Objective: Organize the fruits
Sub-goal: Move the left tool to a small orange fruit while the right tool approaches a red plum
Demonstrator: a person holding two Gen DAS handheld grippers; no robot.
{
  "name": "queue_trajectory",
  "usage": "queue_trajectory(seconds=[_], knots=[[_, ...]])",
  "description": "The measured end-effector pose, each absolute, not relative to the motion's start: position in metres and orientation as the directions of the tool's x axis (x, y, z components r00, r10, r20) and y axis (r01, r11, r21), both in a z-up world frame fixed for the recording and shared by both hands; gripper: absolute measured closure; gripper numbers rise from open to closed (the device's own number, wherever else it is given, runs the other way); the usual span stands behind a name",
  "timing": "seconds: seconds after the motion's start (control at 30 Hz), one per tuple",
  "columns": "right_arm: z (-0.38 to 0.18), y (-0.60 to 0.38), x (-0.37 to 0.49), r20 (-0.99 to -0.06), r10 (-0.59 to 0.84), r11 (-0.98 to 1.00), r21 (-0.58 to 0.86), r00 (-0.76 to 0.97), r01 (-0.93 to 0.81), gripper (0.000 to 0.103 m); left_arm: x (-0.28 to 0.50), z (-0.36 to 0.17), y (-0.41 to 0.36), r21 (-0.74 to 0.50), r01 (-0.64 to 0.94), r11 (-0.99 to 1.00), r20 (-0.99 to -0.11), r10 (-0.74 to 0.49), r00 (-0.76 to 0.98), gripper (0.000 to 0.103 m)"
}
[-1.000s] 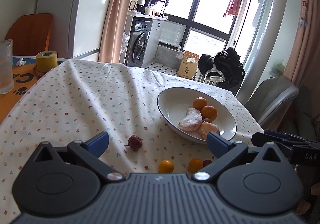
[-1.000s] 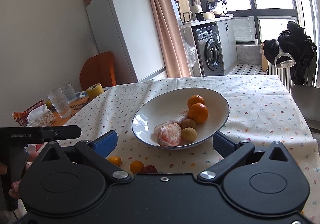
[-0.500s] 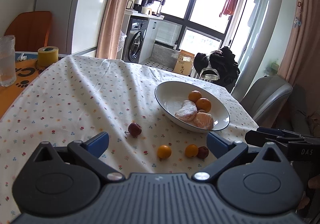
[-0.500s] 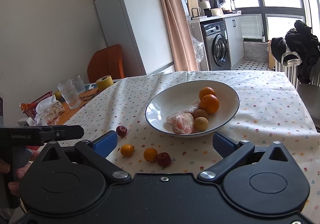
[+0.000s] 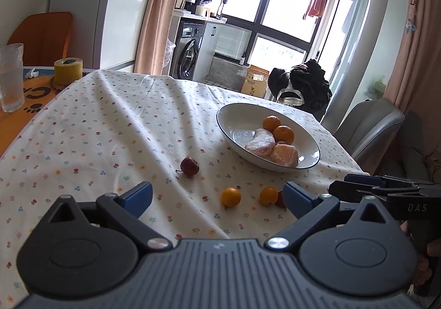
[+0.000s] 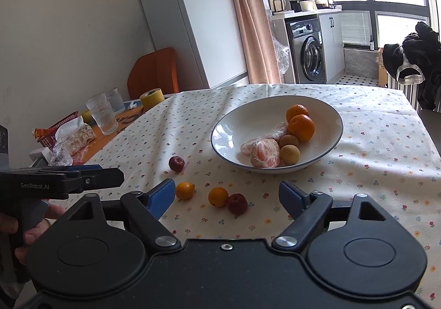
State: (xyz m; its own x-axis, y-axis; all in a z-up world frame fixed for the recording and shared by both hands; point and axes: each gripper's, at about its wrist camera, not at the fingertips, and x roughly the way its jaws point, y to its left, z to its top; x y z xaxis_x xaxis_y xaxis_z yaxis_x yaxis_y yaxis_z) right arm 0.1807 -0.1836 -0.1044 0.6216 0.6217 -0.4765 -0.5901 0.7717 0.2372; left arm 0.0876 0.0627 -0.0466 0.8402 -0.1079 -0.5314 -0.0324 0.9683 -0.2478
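A white bowl (image 6: 226,127) (image 5: 237,113) on the flowered tablecloth holds two oranges (image 6: 300,127), peeled citrus (image 6: 264,153) and two small brown fruits (image 6: 290,154). Loose on the cloth lie a dark red fruit (image 6: 176,163) (image 5: 189,166), two small orange fruits (image 6: 185,190) (image 6: 218,196) (image 5: 231,196) (image 5: 268,195) and a second red fruit (image 6: 237,203) (image 5: 281,198). My right gripper (image 6: 227,196) stands open with the nearer loose fruits showing between its fingers. My left gripper (image 5: 217,196) is open and holds nothing.
Glasses (image 6: 102,113), a yellow tape roll (image 5: 67,71) (image 6: 152,99) and snack packets (image 6: 74,138) sit at the table's left end. A grey chair (image 5: 374,127) stands at the right edge. The left gripper's body (image 6: 60,180) shows at the right view's left.
Both grippers have drawn back and up from the bowl, so the loose fruits on the cloth now show ahead of the fingers. Both stayed open.
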Motion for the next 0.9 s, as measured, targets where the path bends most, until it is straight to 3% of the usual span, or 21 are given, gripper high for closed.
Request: queue_trajectory(seconds=[0.13,0.3,0.4,0.47,0.67,0.9], knots=[[-0.11,-0.181,0.182,-0.489,0.622,0.769,0.234,0.611,-0.595,0.029,0.09,-0.052,0.06,-0.245,-0.016,0.969,-0.53,-0.121,0.839,0.003],[-0.117,-0.179,0.186,-0.504,0.622,0.767,0.24,0.599,-0.594,0.03,0.098,-0.059,0.055,-0.242,-0.005,0.97,-0.545,-0.131,0.828,0.008],[-0.121,-0.179,0.188,-0.512,0.621,0.766,0.239,0.593,-0.596,0.034,0.104,-0.064,0.052,-0.239,0.001,0.971,-0.558,-0.138,0.818,0.017],[-0.124,-0.179,0.191,-0.522,0.627,0.761,0.248,0.579,-0.6,0.044,0.108,-0.067,0.051,-0.241,0.007,0.97,-0.567,-0.147,0.811,0.025],[-0.133,-0.174,0.195,-0.545,0.637,0.745,0.254,0.545,-0.617,0.062,0.119,-0.077,0.044,-0.239,0.023,0.971,-0.587,-0.164,0.793,0.038],[-0.139,-0.167,0.203,-0.565,0.634,0.741,0.248,0.529,-0.623,0.065,0.132,-0.086,0.04,-0.236,0.033,0.971,-0.605,-0.173,0.777,0.045]])
